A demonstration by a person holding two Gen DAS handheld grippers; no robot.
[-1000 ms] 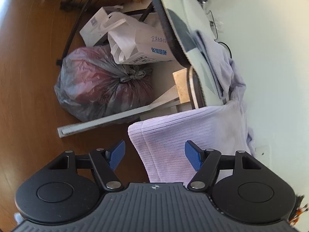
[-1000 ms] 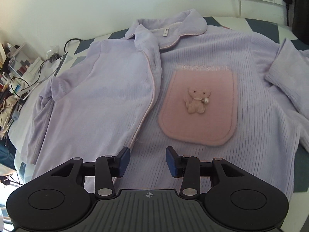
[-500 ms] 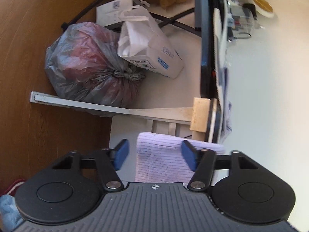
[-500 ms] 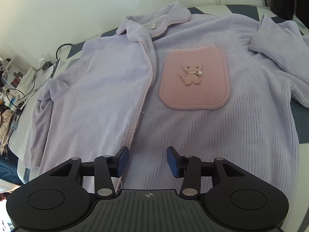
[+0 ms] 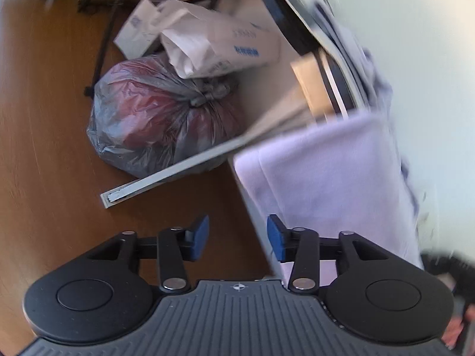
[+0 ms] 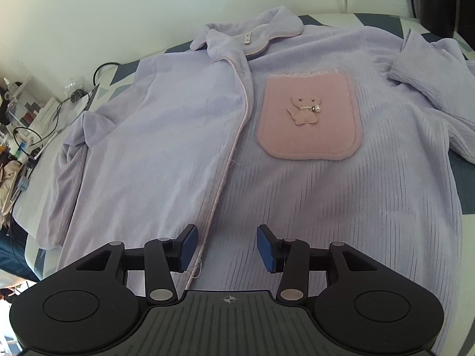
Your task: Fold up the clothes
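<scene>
Both grippers stand spread and hold nothing. Left gripper (image 5: 237, 237), jaws having just narrowed, hangs beside the hanging lilac sleeve (image 5: 332, 184). Right gripper (image 6: 227, 247) hovers over the ribbed lilac pyjama jacket (image 6: 311, 195), spread flat on the bed.

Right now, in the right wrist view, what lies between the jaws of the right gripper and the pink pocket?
Only bare lilac fabric of the pajama top lies between the right gripper and the pink pocket, as the right wrist view shows.
</scene>
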